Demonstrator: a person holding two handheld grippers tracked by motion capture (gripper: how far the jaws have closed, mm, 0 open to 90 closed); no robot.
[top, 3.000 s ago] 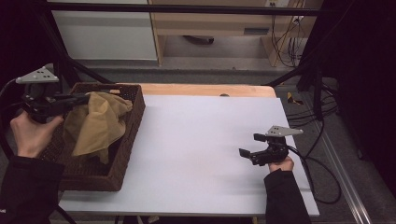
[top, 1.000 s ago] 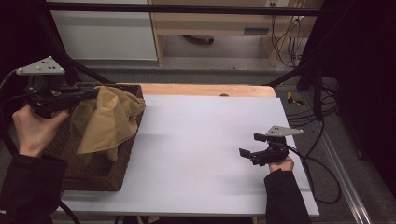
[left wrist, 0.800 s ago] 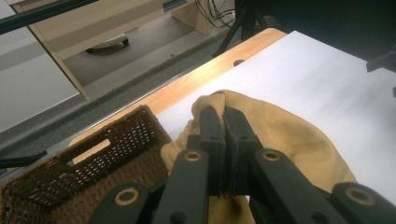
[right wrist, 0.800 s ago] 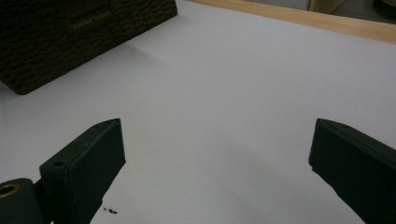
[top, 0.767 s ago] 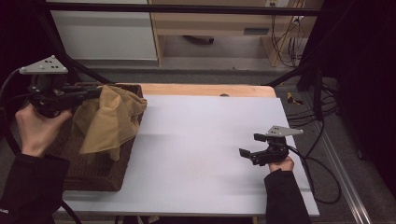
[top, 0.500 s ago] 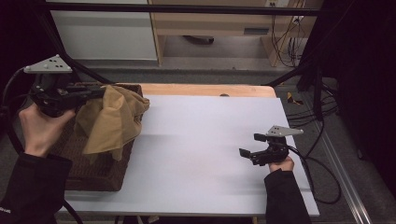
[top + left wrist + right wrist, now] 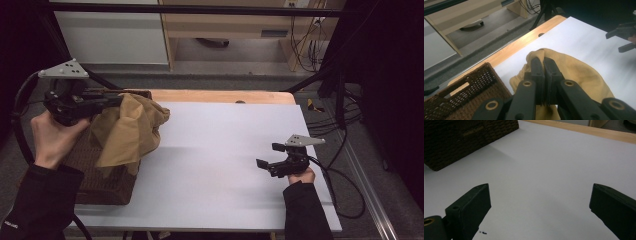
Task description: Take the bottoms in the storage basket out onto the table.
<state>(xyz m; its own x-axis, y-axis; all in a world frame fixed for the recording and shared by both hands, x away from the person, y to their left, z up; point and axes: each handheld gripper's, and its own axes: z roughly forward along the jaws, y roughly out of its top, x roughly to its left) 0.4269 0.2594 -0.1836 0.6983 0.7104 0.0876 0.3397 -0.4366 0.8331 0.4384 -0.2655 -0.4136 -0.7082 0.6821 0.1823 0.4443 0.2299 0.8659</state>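
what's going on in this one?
A person works two hand-held grippers at a white table. The left gripper is clamped on a tan cloth and holds it up above a brown wicker basket at the table's left end. The right gripper rests open on the table, holding nothing.

Could not see how much of the yellow cloth (image 7: 129,131) sat between the jaws of the left gripper (image 7: 544,65); the pinched part hidden behind them. Lower part of the wicker basket (image 7: 102,175) covered by the cloth and the left hand (image 7: 52,140). Right gripper (image 7: 540,207) cut off at the bottom edge, basket cut at the top-left corner there.
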